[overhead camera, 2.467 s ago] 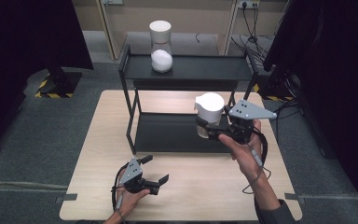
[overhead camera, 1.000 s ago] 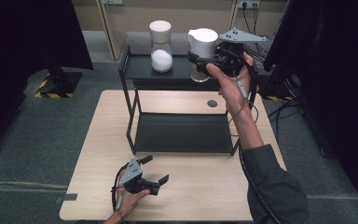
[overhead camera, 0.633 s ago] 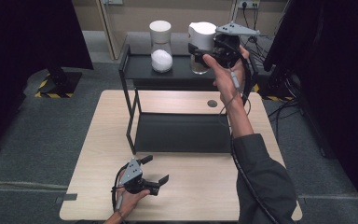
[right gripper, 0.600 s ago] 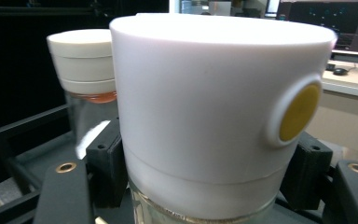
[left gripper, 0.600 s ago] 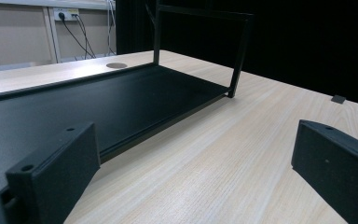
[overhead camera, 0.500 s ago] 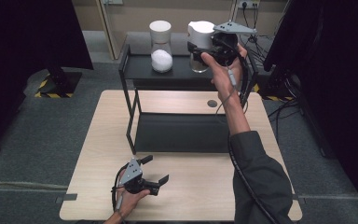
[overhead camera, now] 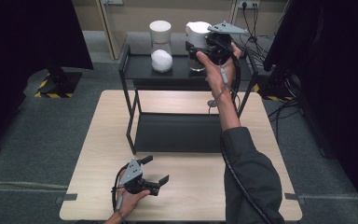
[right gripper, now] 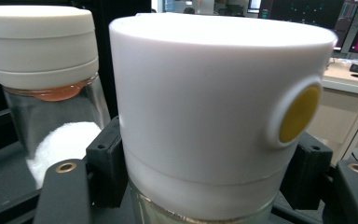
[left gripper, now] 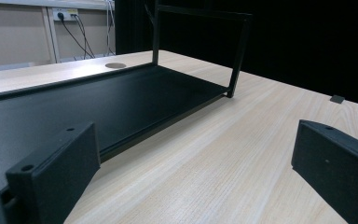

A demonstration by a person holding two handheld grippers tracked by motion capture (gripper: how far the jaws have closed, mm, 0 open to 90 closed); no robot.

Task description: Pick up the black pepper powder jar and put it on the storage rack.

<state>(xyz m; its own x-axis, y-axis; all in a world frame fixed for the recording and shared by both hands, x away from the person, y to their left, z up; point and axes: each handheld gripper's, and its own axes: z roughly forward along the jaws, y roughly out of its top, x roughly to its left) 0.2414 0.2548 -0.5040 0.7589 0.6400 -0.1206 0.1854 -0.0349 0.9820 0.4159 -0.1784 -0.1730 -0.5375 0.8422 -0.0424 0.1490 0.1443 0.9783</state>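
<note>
My right gripper (overhead camera: 204, 49) is shut on a glass jar with a white lid (overhead camera: 197, 37), held at the top shelf of a black rack (overhead camera: 140, 71). In the right gripper view the jar's white lid (right gripper: 214, 93) sits between the jaws; a yellow dot marks its side. A second glass jar (overhead camera: 161, 42), white-lidded with white powder in it, stands on the shelf to the left; it appears as the second jar (right gripper: 46, 93) beside the held one. My left gripper (overhead camera: 157, 171) rests open on the table near the front edge, with nothing between its fingers (left gripper: 56, 172).
The rack's lower shelf (left gripper: 74, 102) lies flat on the light wooden table (overhead camera: 98, 140). A round cable hole (left gripper: 115, 66) is in the tabletop behind the rack. Dark curtains hang at both sides, and cables trail on the floor at the right.
My right gripper has lifted the jar from over the table up to the rack's top shelf and shifted it slightly left towards the other jar. The left gripper has stayed still.
</note>
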